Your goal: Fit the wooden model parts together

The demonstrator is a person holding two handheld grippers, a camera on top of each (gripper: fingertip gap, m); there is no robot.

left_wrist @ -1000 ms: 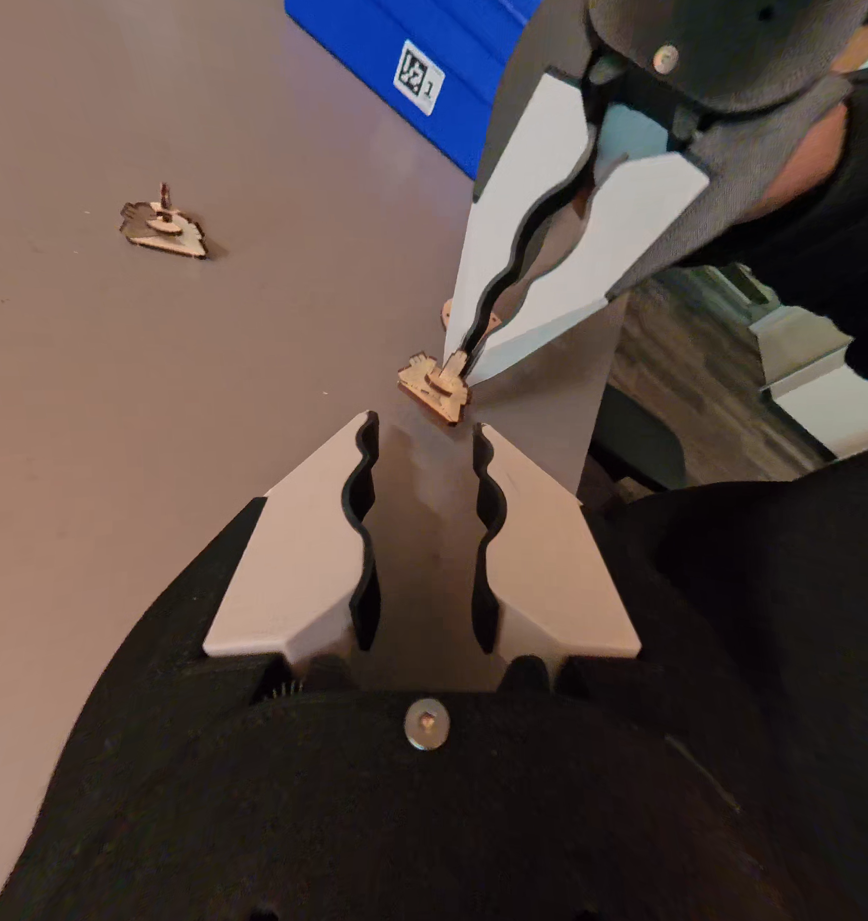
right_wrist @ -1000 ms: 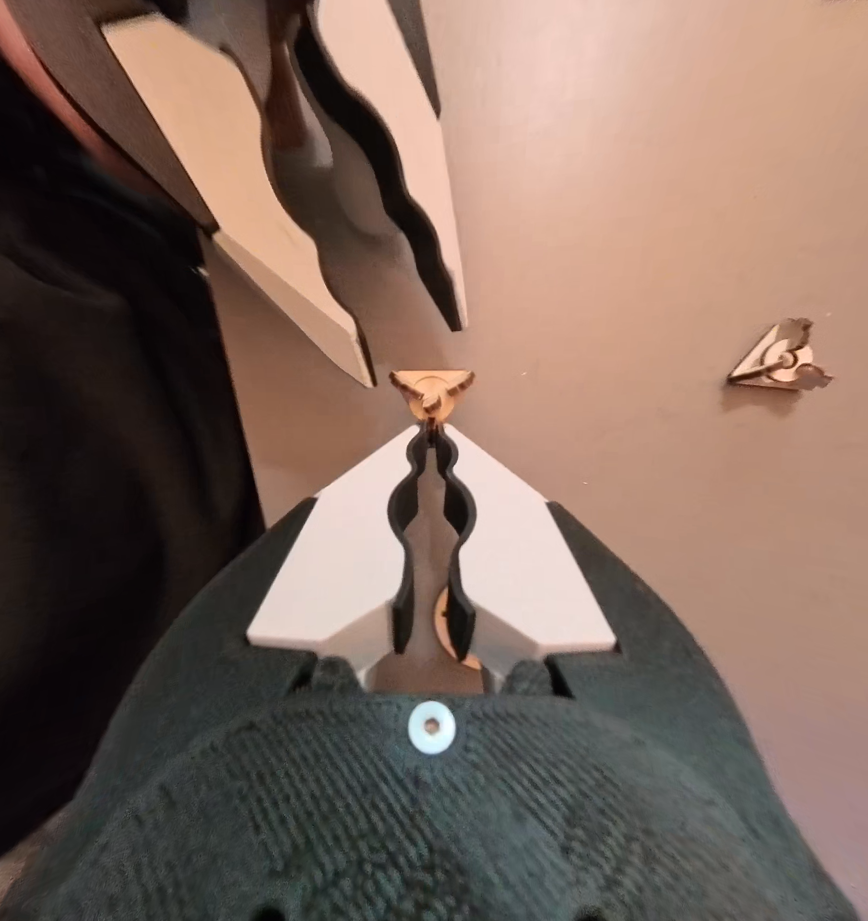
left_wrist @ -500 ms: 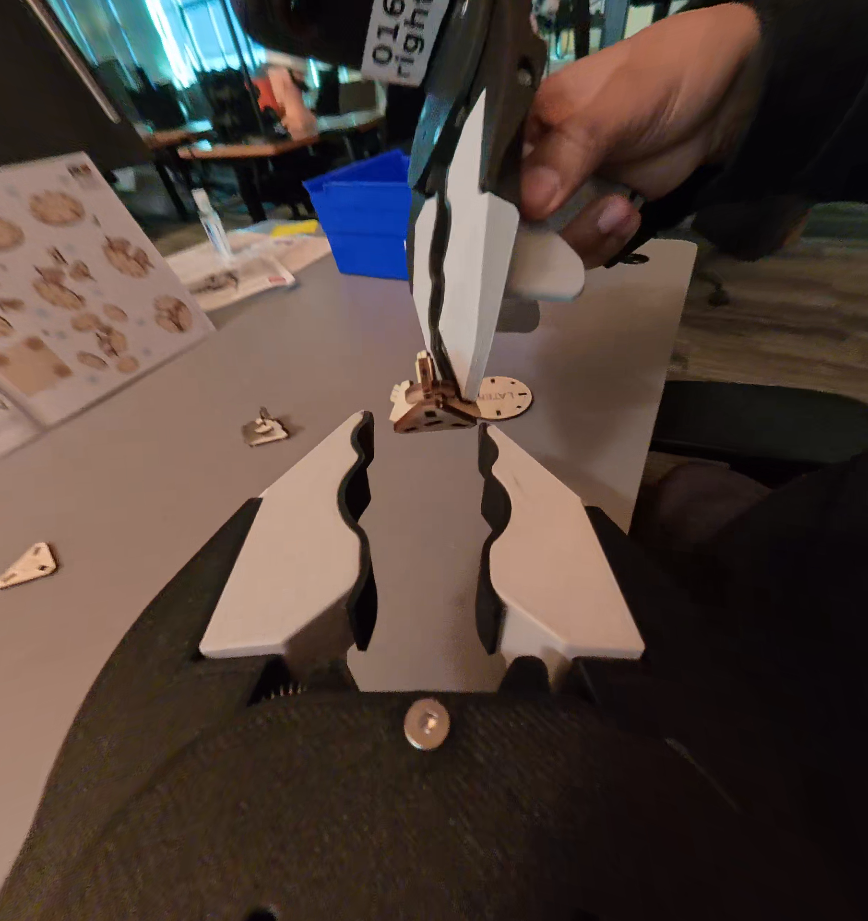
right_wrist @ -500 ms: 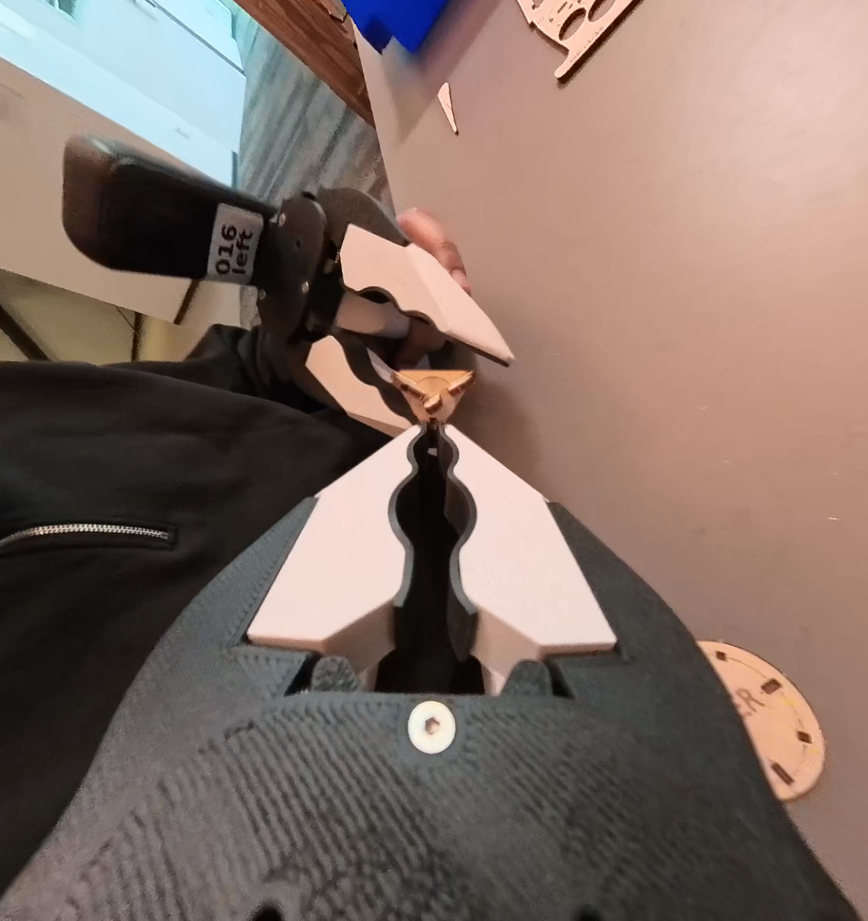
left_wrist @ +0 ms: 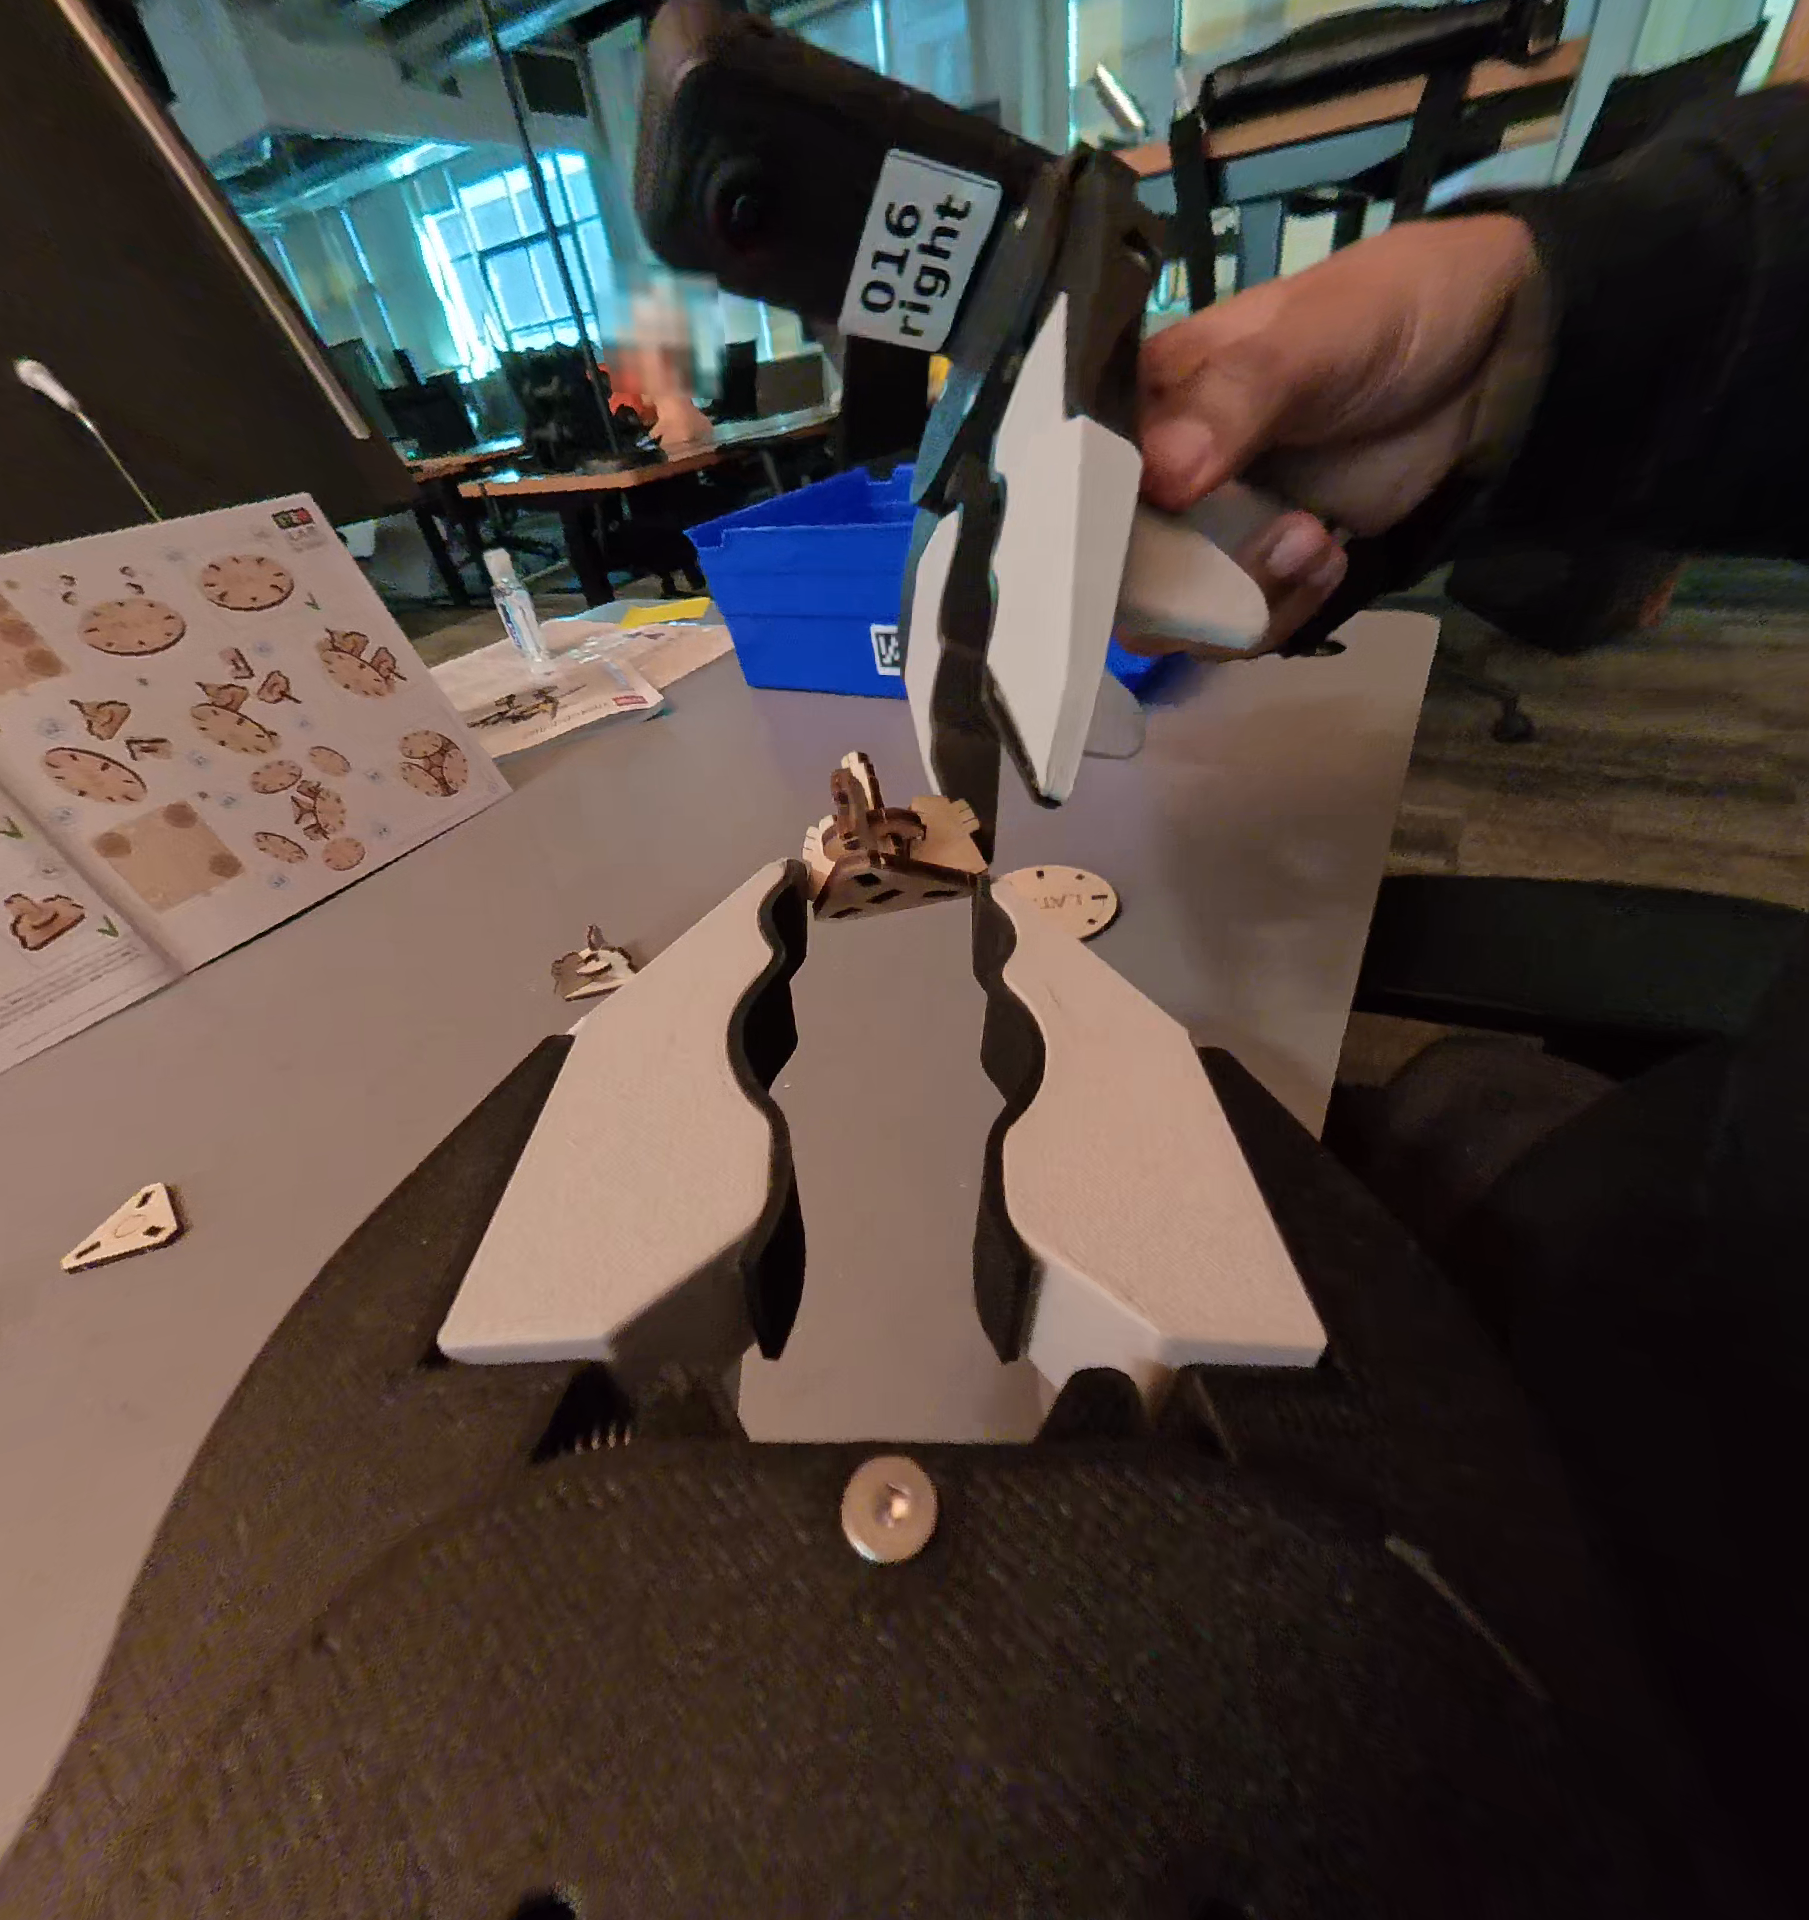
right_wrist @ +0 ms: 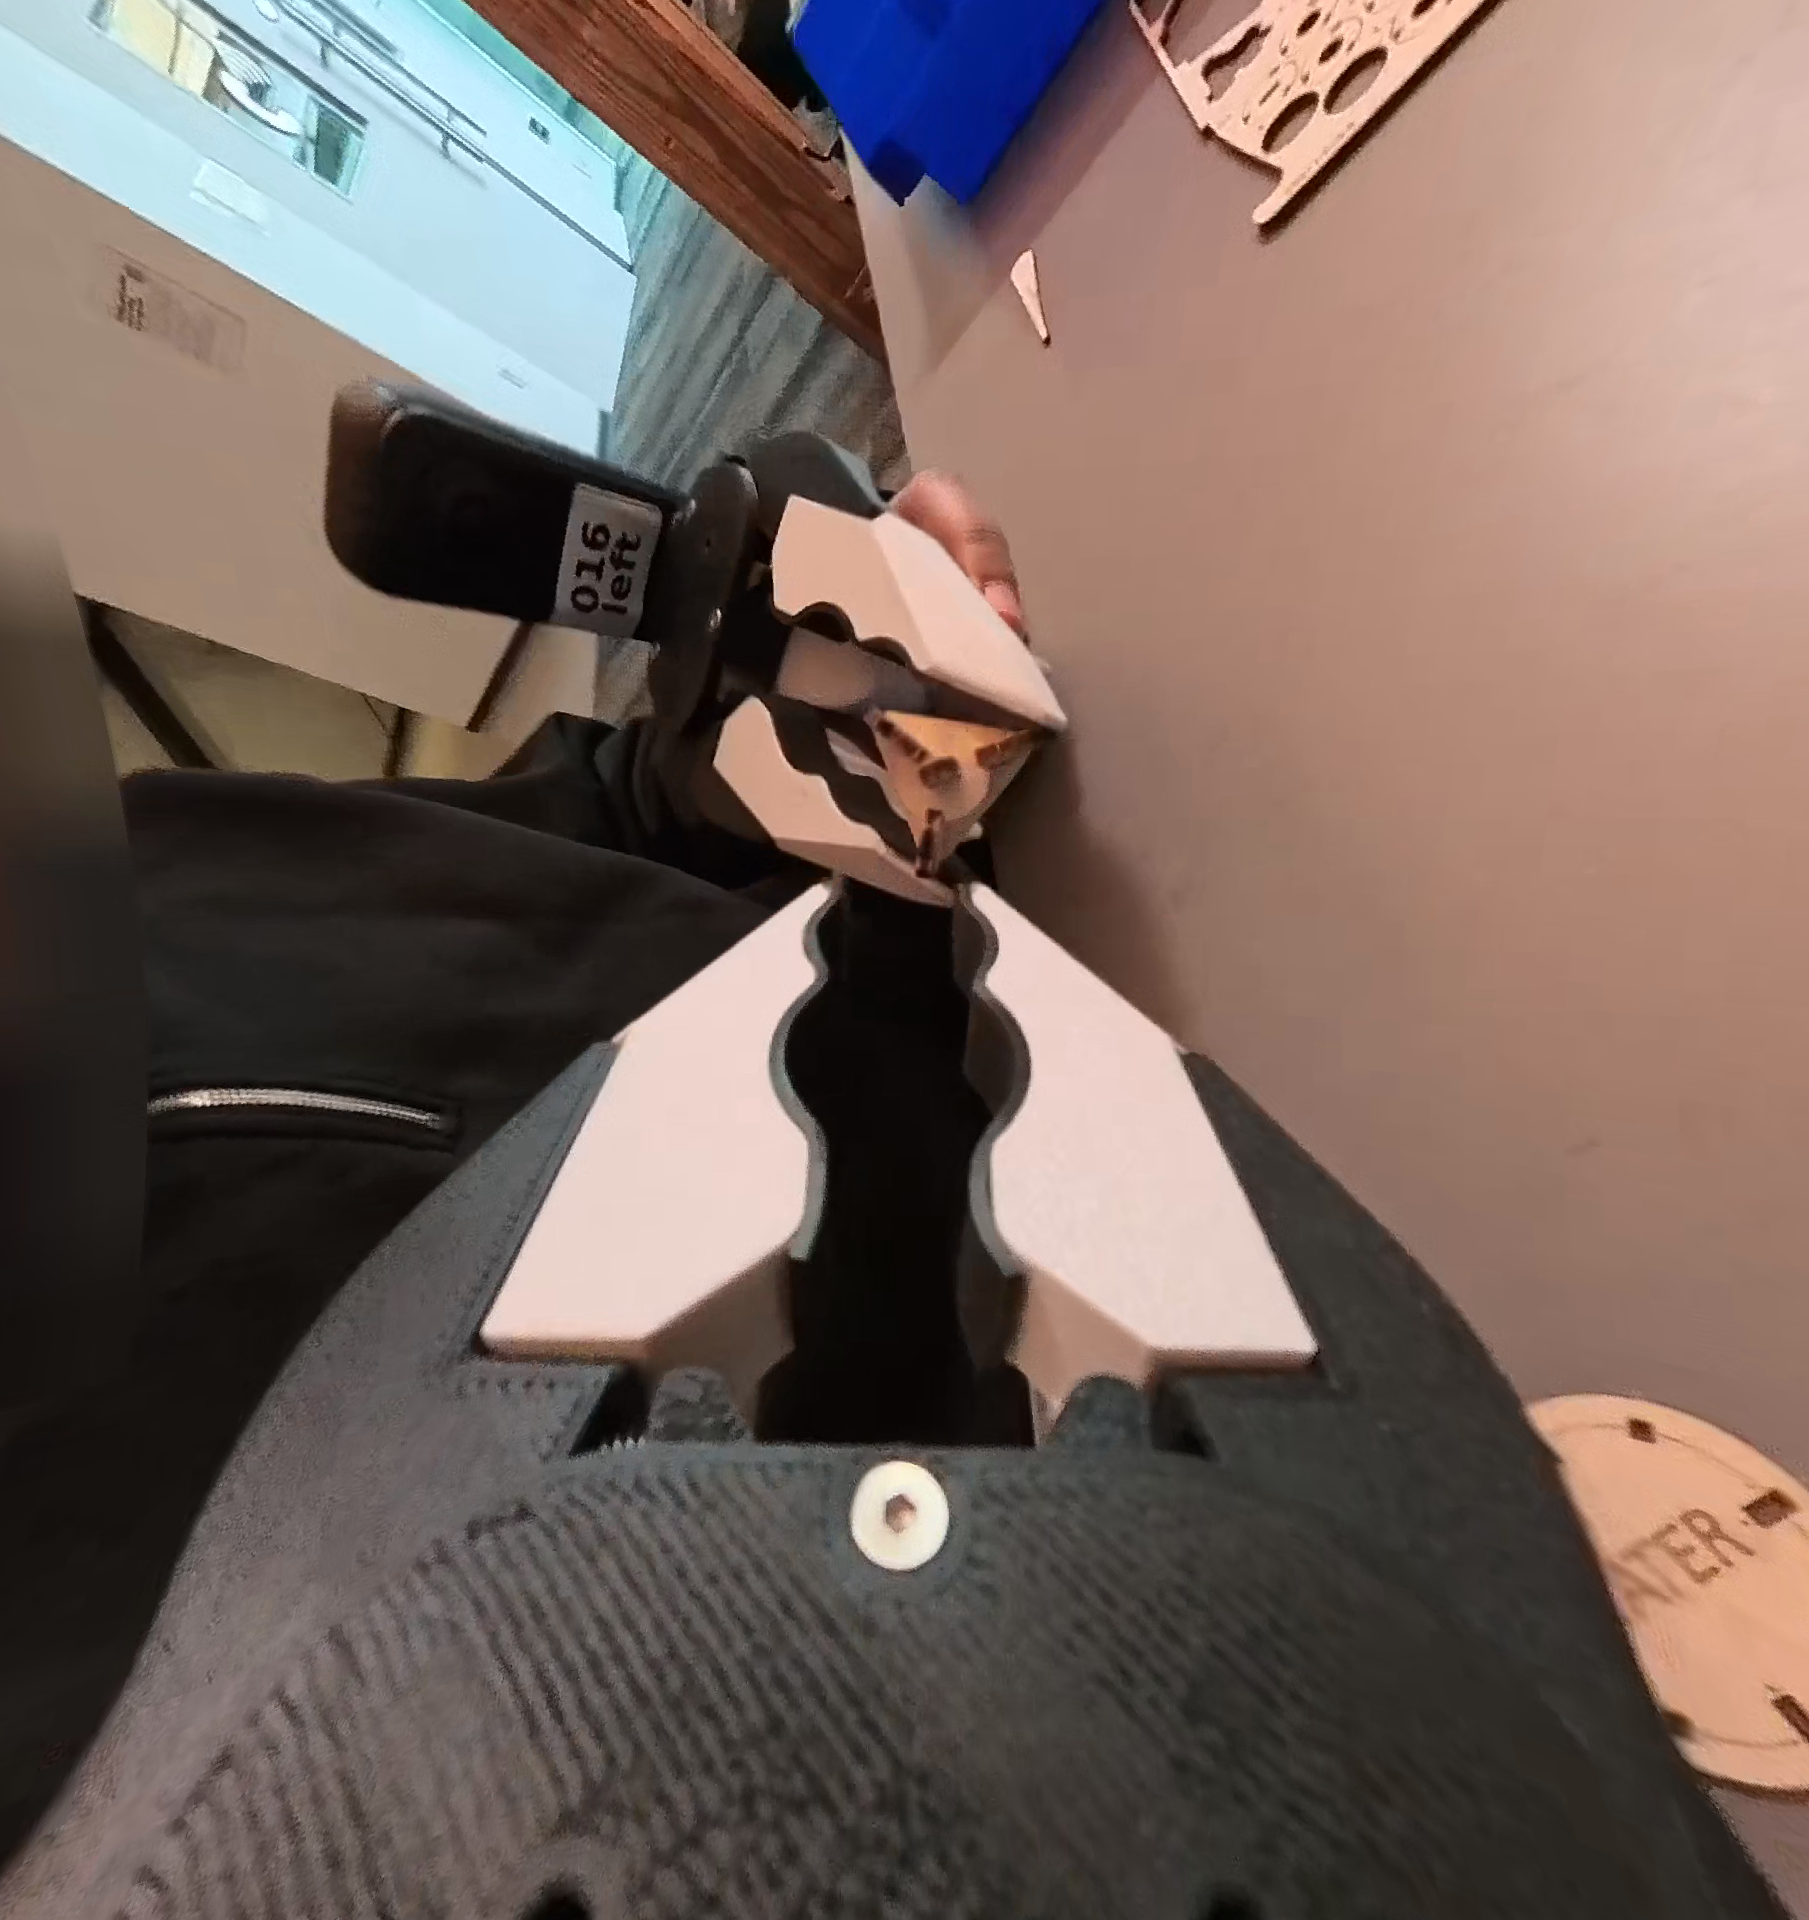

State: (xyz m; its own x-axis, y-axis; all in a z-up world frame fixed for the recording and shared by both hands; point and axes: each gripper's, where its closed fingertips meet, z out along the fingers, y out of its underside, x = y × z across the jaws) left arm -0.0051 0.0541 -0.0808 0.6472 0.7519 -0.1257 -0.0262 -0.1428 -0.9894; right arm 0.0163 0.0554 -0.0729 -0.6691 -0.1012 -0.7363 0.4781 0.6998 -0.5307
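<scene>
The left gripper point(left_wrist: 892, 902) is closed about a small triangular wooden assembly point(left_wrist: 895, 868); its fingers point(left_wrist: 671, 1049) are part-way open and pressed on the flat base's two corners. The assembly is held just above the desk point(left_wrist: 360, 1018), its base near level, an upright piece pointing up. The right gripper point(right_wrist: 900, 899) is slightly open with bare fingers just beside that upright piece. Whatever the blue bin point(left_wrist: 817, 592) holds is hidden.
</scene>
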